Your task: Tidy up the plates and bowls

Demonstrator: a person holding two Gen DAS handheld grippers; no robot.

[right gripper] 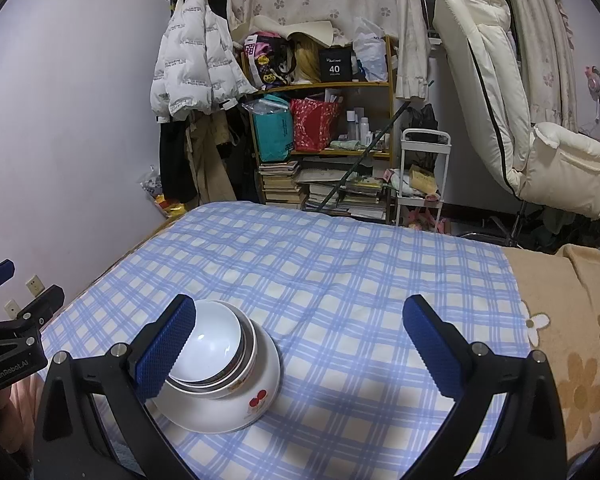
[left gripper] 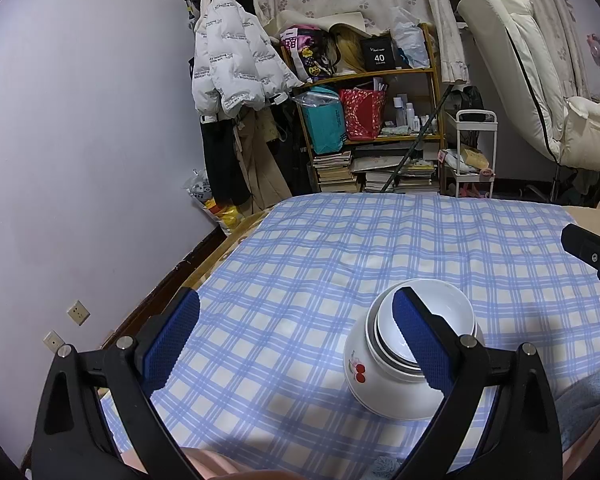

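Right wrist only: floral blanket (right gripper: 576, 360)

White bowls (left gripper: 404, 368) nested in cherry-printed bowl (right gripper: 236, 396), upright on checked cloth (right gripper: 340, 280)

Glossy ceramic bowls (right gripper: 224, 368) on matt checked cloth (right gripper: 340, 264).

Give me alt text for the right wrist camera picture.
A stack of nested bowls sits on a blue checked cloth, with the open right tool above it, empty. Behind are a cluttered shelf, a hanging white jacket and a cream chair.
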